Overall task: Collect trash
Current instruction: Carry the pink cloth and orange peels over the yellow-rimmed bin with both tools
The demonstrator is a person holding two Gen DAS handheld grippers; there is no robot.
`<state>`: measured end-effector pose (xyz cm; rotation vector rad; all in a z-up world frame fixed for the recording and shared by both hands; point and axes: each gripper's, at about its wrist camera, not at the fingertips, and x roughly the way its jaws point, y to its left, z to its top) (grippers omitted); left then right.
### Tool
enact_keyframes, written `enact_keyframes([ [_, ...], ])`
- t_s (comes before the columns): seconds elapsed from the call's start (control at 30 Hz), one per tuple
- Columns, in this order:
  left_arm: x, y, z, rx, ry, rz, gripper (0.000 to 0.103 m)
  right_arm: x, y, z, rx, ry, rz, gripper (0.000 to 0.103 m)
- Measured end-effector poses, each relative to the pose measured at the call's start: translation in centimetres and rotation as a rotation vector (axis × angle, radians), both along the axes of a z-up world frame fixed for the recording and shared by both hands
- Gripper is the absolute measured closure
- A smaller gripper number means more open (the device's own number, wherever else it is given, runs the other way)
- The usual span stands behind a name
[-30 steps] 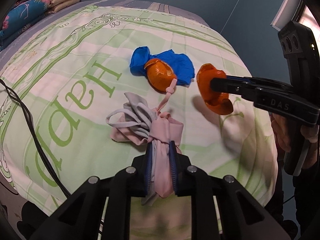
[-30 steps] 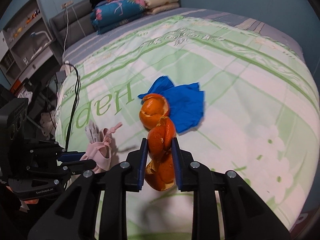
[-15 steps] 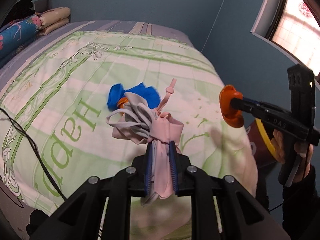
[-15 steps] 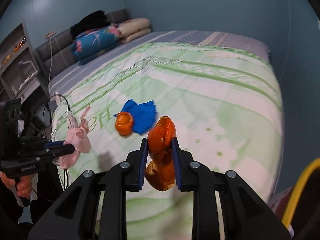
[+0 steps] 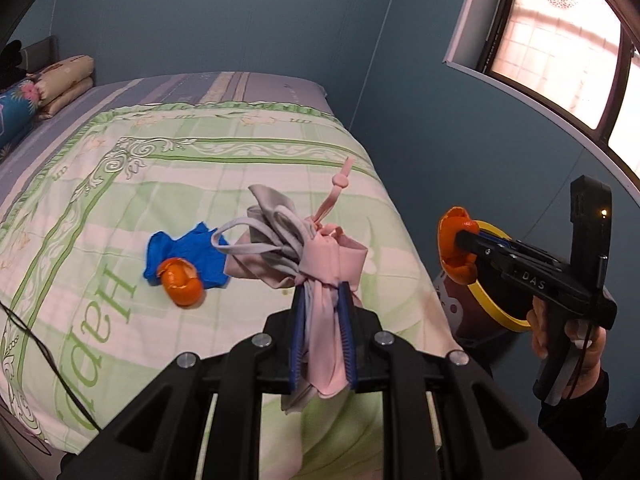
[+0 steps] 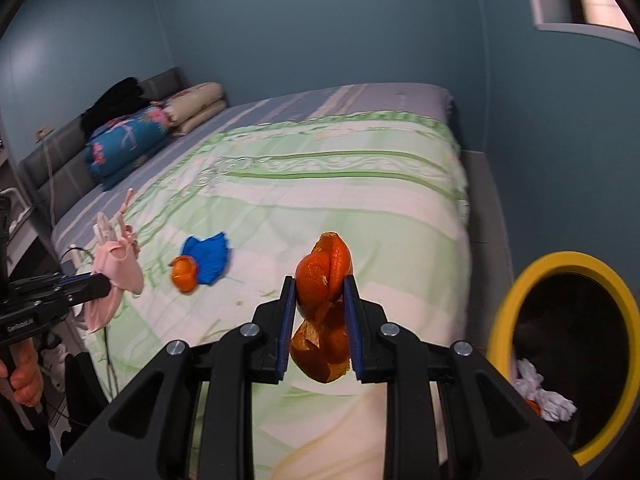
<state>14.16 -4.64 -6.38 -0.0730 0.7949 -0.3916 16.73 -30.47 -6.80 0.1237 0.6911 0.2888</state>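
Note:
My left gripper is shut on a pink and grey face mask bundle, lifted above the bed; the same bundle shows at the left of the right wrist view. My right gripper is shut on an orange peel, held past the bed's right edge beside a yellow-rimmed trash bin. From the left wrist view the peel sits in front of the bin rim. A second orange peel lies on a crumpled blue glove on the green-and-white bedspread.
The bin holds white crumpled paper and an orange scrap. Folded quilts and pillows are stacked at the head of the bed. A black cable trails over the bed's near left corner. A blue wall and a window stand to the right.
Both grippers rose off the bed with their loads. The right gripper swung right with its peel until the yellow bin came into view. The left lifted the mask bundle off the bedspread.

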Motion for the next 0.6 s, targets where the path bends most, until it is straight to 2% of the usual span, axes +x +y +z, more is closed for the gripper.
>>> enact_keyframes([
  [0.6, 3.2, -10.9, 0.2, 0.033, 0.011, -0.200, 0.088, -1.3, -8.0, 0.2, -0.063, -0.008, -0.188, 0.081],
])
